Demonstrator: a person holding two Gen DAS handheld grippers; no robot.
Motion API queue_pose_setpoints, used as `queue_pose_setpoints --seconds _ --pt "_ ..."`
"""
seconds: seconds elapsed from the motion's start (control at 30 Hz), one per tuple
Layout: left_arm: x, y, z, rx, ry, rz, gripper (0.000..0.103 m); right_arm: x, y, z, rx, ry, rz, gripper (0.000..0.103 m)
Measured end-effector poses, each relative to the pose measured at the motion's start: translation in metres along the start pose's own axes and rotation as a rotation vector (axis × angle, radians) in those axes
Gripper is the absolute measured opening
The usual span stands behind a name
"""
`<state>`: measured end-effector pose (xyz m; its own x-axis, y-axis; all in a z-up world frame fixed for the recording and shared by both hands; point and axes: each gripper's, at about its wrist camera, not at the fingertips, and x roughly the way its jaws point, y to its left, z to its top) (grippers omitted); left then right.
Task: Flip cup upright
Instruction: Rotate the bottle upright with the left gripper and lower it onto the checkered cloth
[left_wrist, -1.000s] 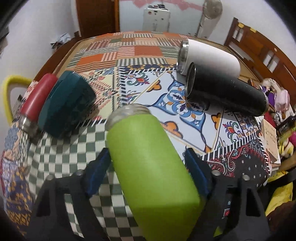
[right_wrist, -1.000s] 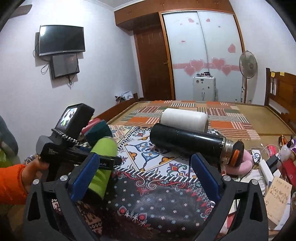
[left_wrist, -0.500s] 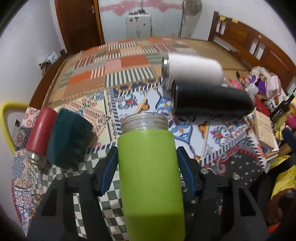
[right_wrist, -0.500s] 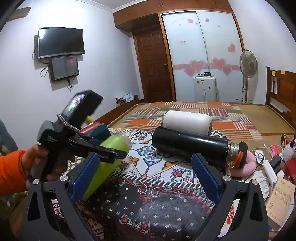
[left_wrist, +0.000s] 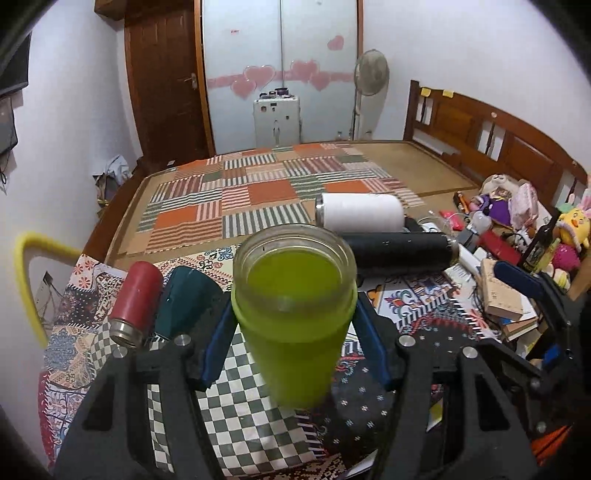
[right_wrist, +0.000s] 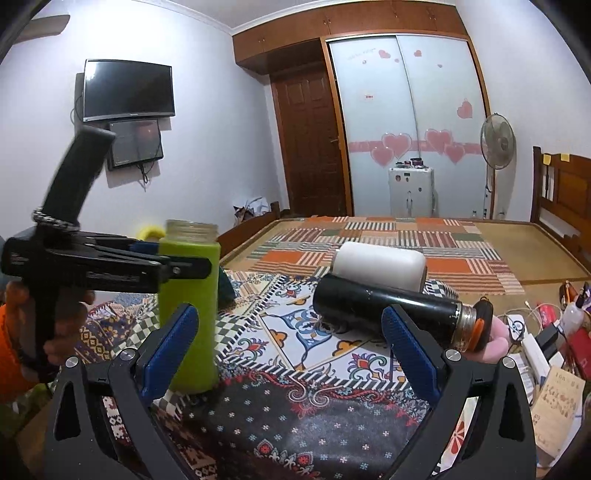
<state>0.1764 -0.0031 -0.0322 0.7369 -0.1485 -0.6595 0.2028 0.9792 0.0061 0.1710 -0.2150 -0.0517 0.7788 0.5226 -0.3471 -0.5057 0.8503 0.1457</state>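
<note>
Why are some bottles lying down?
Only the green cup stands upright, held by the left gripper. The black bottle, white cup, red bottle and teal cup lie tipped over.

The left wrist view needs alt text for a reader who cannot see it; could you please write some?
The left hand-held gripper clamps an upright green cup, open mouth up, over a patterned cloth. Behind it lie a red bottle and teal cup on the left, a white cup and black flask on the right.

Left claw (left_wrist: 295, 332) clamped level, right claw (right_wrist: 290, 347) spread wide, holding nothing
</note>
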Motion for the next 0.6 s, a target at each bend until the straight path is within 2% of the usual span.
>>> queue_pose_setpoints --seconds 0.3,0.6 --pt "0.017 0.0 0.006 -0.016 -0.014 -0.024 0.062 0.005 0.007 0.003 0.002 -0.01 0.009 0.1" --pt "0.016 -0.003 0.006 -0.006 -0.034 -0.012 0.062 0.009 0.008 0.0 0.002 -0.003 0.007 0.1"
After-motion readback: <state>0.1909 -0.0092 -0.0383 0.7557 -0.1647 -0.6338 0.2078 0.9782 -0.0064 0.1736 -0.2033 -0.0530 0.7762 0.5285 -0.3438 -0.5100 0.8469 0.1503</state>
